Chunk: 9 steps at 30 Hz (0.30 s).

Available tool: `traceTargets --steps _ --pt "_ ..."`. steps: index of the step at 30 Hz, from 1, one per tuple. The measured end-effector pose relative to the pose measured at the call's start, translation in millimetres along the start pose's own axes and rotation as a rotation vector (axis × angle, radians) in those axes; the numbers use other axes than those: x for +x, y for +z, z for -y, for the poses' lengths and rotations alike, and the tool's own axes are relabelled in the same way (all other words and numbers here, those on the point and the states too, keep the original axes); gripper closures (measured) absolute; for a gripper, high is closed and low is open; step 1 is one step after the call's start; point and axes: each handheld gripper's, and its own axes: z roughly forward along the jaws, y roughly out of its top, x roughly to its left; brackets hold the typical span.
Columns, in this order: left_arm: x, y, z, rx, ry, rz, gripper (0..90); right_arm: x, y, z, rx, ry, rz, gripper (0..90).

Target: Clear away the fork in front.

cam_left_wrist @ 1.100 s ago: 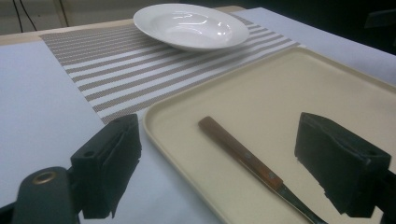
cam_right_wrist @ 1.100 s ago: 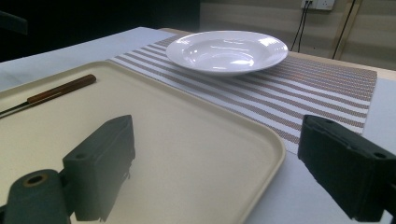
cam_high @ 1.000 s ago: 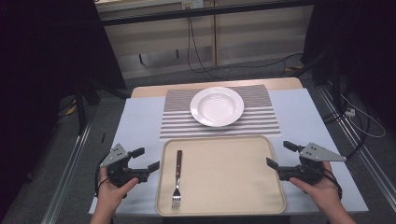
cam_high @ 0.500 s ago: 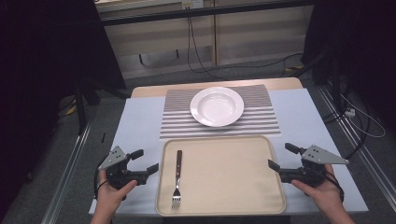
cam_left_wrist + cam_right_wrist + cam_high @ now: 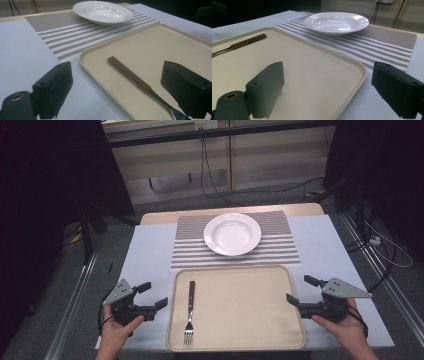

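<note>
High view: fork (image 5: 189, 310) lies at the tray's (image 5: 250, 330) nine o'clock side; left claw (image 5: 149, 299) and right claw (image 5: 300, 291) gape wide, empty. A shallow pinch could skid the fork's slim handle.

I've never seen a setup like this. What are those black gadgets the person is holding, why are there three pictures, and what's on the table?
There is no robot here. A person sits at a table and holds a hand tool in each hand: the left gripper and the right gripper, each with two black jaws that can pinch things. Both stand open and hold nothing.

The high view comes from a fixed camera above the person, looking down on the table. The other two pictures come from small cameras riding on the grippers, looking out between their own jaws; the dark blocks at the bottom of those pictures are the jaws.

On the table lies a beige tray with a fork on its left part, wooden handle pointing away from the person. Beyond it, a striped placemat carries an empty white plate.
</note>
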Motion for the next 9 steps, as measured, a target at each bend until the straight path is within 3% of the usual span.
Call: traceTargets --steps 9 --pt "-0.2 1.2 -0.5 -0.005 -0.004 0.006 10.8 0.4 0.7 0.1 0.002 0.0 -0.003 11.0"
